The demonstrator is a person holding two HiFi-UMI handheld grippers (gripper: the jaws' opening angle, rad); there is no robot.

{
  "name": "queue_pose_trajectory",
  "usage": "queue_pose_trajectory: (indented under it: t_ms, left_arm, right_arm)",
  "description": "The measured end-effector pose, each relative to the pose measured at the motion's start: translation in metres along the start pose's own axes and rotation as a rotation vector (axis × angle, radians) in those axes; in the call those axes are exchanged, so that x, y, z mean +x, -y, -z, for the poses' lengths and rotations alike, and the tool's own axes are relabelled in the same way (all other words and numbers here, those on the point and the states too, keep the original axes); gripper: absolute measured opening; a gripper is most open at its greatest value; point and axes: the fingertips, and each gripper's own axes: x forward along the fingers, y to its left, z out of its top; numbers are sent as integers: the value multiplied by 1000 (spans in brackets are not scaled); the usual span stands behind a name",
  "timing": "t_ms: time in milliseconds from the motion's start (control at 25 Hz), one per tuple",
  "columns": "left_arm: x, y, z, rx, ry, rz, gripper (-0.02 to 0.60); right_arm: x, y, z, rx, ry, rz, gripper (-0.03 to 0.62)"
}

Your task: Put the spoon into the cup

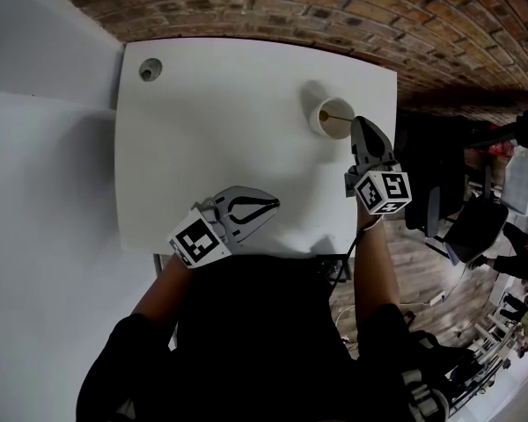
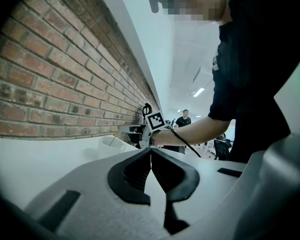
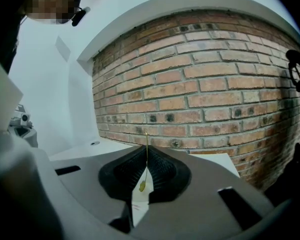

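A white paper cup (image 1: 328, 118) stands near the far right corner of the white table (image 1: 211, 130). My right gripper (image 1: 359, 124) hangs just to the right of the cup's rim, shut on a thin gold spoon (image 1: 338, 117) that reaches over the cup's mouth. In the right gripper view the spoon (image 3: 146, 156) runs between the closed jaws (image 3: 146, 153), bowl end low, with the cup (image 3: 139, 207) showing white beneath. My left gripper (image 1: 275, 203) rests shut and empty near the table's front edge. From the left gripper view (image 2: 151, 150) the cup (image 2: 111, 145) stands ahead by the wall.
A brick wall (image 1: 334, 7) runs behind the table. A round cable hole (image 1: 150, 69) sits in the table's far left corner. Dark chairs and gear (image 1: 475, 227) stand off the table's right edge. A white wall (image 1: 44, 77) lies to the left.
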Motion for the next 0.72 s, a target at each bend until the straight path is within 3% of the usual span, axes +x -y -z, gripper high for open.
queue_pose_trajectory:
  t_ms: [720]
  left_arm:
    - [0,1,7,-13,-5,8,17]
  right_arm:
    - [4,0,17,47,-19,11,9]
